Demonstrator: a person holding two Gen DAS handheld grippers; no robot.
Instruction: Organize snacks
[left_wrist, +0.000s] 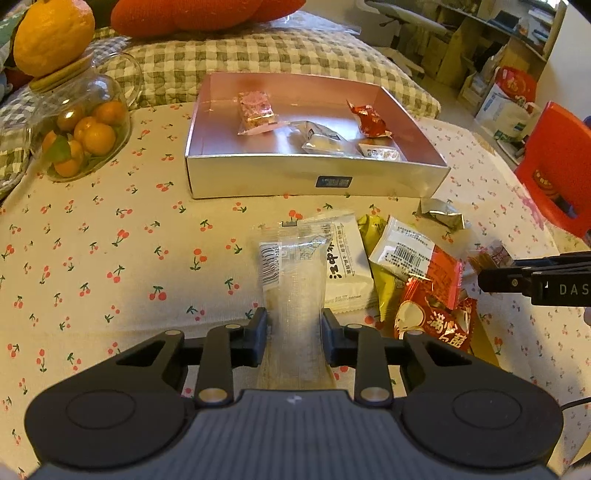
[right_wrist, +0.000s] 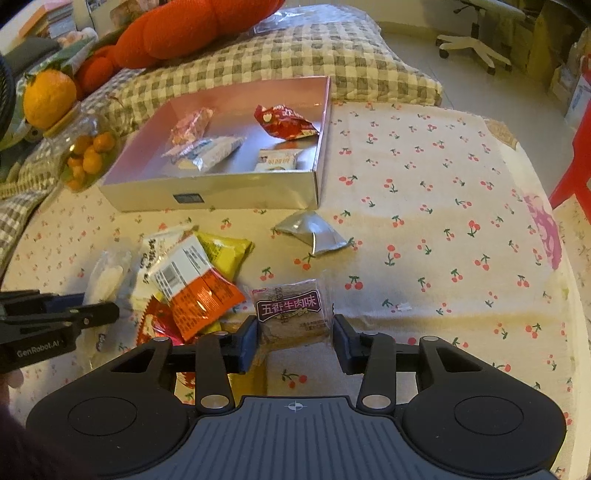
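Snacks (left_wrist: 402, 273) lie heaped on the cherry-print cloth (left_wrist: 110, 258) before the silver box (left_wrist: 314, 177), which holds four packets: pink, red, two silvery. One foil packet (right_wrist: 314, 230) lies apart near the box's corner. Left gripper (left_wrist: 294, 332) clamps a clear packet (left_wrist: 295, 280); right gripper (right_wrist: 294, 339) straddles a brown biscuit packet (right_wrist: 291, 314), grip unclear.

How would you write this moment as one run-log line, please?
left gripper: shut on clear snack packet | right gripper: around purple-label snack, grip unclear | silver box: four snacks inside
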